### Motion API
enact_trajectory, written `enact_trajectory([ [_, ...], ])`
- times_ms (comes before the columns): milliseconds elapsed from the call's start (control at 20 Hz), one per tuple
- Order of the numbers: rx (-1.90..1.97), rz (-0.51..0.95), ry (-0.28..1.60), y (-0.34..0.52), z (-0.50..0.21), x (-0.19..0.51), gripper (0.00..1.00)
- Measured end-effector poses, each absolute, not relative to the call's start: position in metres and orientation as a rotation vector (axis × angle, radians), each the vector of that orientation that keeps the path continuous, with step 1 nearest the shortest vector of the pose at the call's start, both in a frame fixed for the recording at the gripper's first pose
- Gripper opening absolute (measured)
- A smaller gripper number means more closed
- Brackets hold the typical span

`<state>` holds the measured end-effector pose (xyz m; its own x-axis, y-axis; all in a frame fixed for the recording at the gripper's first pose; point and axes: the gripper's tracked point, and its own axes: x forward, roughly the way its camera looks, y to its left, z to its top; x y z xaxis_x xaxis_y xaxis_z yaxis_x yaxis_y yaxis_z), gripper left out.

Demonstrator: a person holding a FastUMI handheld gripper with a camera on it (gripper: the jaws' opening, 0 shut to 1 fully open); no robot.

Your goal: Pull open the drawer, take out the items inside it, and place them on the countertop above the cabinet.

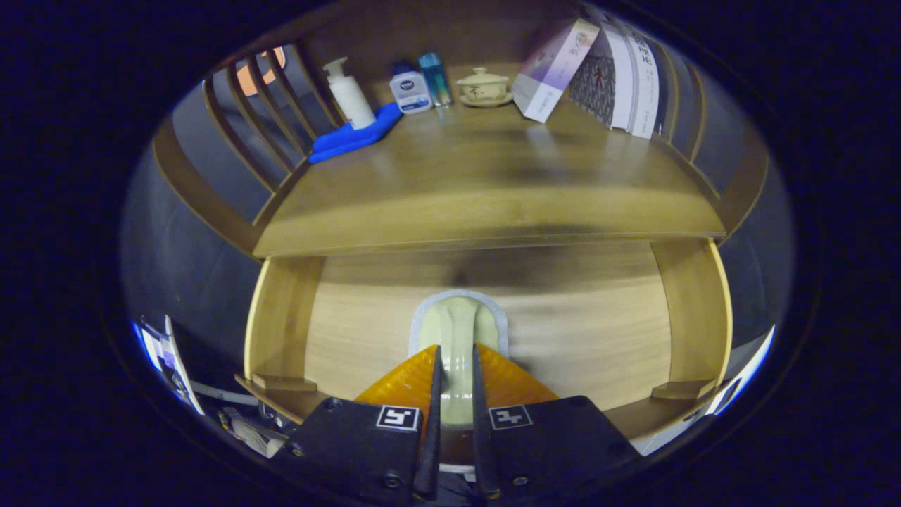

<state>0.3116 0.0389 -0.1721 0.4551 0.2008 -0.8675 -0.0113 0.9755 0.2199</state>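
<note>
The wooden drawer (pixel 605 338) stands pulled open below the countertop (pixel 486 176), its side walls to the left and right of my fingers. My gripper (pixel 456 352) is shut on a glossy pale green, spoon-shaped item (pixel 456 320) with a greyish-white rim. Both fingers press on its narrow part, and its rounded end reaches just beyond the fingertips over the drawer's floor. Whether it rests on the floor or hangs above it, I cannot tell. The part nearest me is hidden between the fingers.
At the back of the countertop stand a white pump bottle (pixel 350 95) on a blue cloth (pixel 352 135), a small white-and-blue jar (pixel 411 90), a blue box (pixel 436 77), a lidded cup on a saucer (pixel 483 87) and leaning books (pixel 605 74). Slatted wooden rails (pixel 264 105) flank the top.
</note>
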Motion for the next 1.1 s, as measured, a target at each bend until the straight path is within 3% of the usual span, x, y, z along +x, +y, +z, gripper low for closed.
enact_trajectory([
  [500, 0.171, 0.115, 0.925, 0.032, -0.076, 0.354, 0.23],
  [1100, 0.149, -0.003, 0.974, 0.029, -0.095, 0.464, 0.23],
])
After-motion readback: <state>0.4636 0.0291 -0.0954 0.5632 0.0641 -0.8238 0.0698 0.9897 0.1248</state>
